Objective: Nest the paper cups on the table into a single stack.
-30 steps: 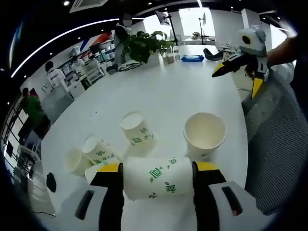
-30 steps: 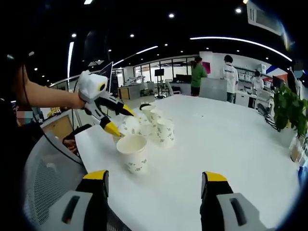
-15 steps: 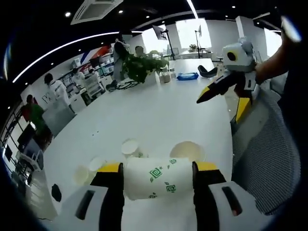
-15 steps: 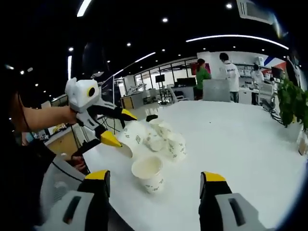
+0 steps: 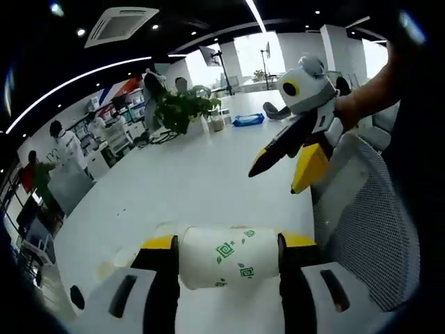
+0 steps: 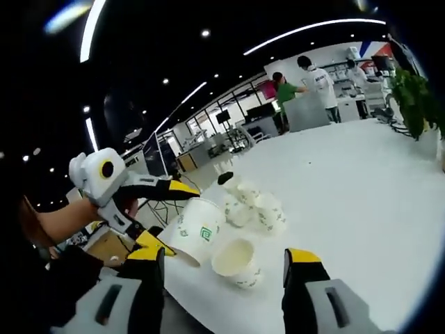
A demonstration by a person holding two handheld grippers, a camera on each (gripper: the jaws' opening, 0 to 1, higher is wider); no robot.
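Left gripper view, nearest first: the left gripper (image 5: pixel 229 254) is clamped on a paper cup (image 5: pixel 228 256) lying sideways between its yellow-tipped jaws, which press on the cup's wall from both sides; the cup is carried above the white table (image 5: pixel 195 188). In the right gripper view the same held cup (image 6: pixel 198 229) hangs beside and slightly above an upright cup (image 6: pixel 236 261) that stands open-mouthed near the table's near edge. Judgement: the step in hand is carrying the grasped cup over for nesting. The next move calls for turning it base-down, lining it up over the upright cup's mouth and lowering it squarely so the rims do not catch. Just beyond the upright cup, a cluster of about 4 further cups (image 6: pixel 254 209) stands close together on the table, so most of the stacking is judged outstanding. The right gripper (image 6: pixel 222 261) has its jaws spread wide with nothing between them; it also shows in the left gripper view, held off the table at the right, jaws parted (image 5: pixel 281 163). Markings: each cup carries a green square-spiral emblem with small green leaf motifs (image 5: pixel 226 250); no legible lettering or brand can be read on cups or grippers. Farther off, potted plants (image 5: pixel 177 111) stand at the table's far end, and people (image 6: pixel 295 80) stand in the office background.
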